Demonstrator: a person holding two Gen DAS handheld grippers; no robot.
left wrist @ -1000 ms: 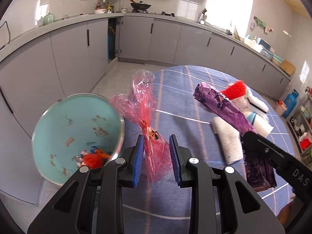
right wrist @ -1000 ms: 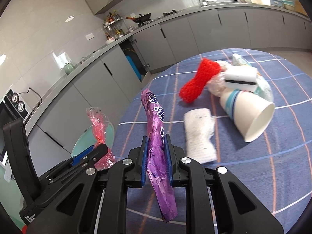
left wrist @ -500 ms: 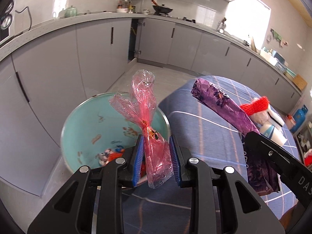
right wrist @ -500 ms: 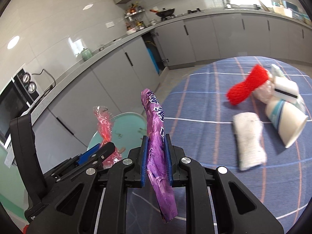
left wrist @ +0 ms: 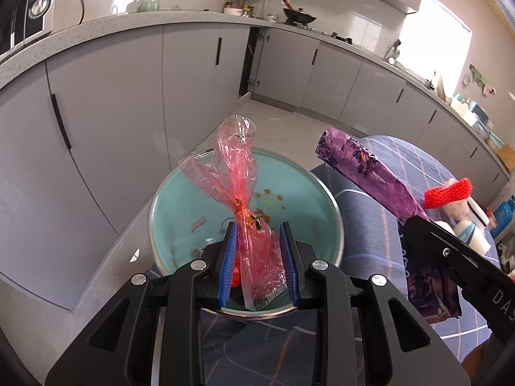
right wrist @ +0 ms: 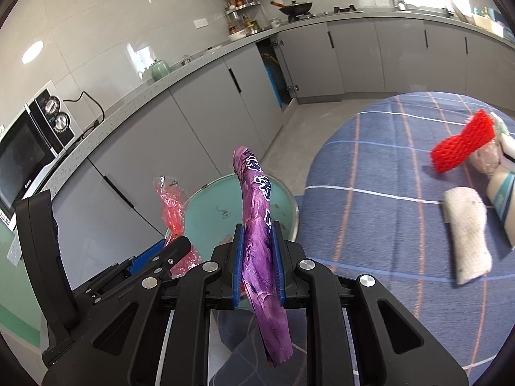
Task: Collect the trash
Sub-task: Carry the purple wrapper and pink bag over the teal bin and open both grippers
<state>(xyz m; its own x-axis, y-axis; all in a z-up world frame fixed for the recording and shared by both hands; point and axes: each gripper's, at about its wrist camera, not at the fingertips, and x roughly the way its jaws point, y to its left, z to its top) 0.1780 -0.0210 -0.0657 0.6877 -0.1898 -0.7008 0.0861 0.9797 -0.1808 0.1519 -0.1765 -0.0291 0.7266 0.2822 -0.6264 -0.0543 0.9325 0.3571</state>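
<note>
Trash: one crinkled red cellophane wrapper [left wrist: 248,225] clamped in left gripper [left wrist: 259,263], one purple foil wrapper [right wrist: 259,234] pinched by right gripper [right wrist: 259,267], above one teal round bin [left wrist: 180,199]; blue plaid tablecloth [right wrist: 370,173] at three o'clock, grey kitchen cabinets [left wrist: 128,90] behind.

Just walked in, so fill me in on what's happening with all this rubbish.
A person is clearing trash off a table with a pair of tongs in each hand. The left tongs grip a crumpled red cellophane wrapper above a teal bin that sits beside the table. The right tongs are clamped on a purple wrapper, also near the bin. Neither piece is dropped yet. A red net, a white cloth and a paper cup lie on the blue checked tablecloth.
</note>
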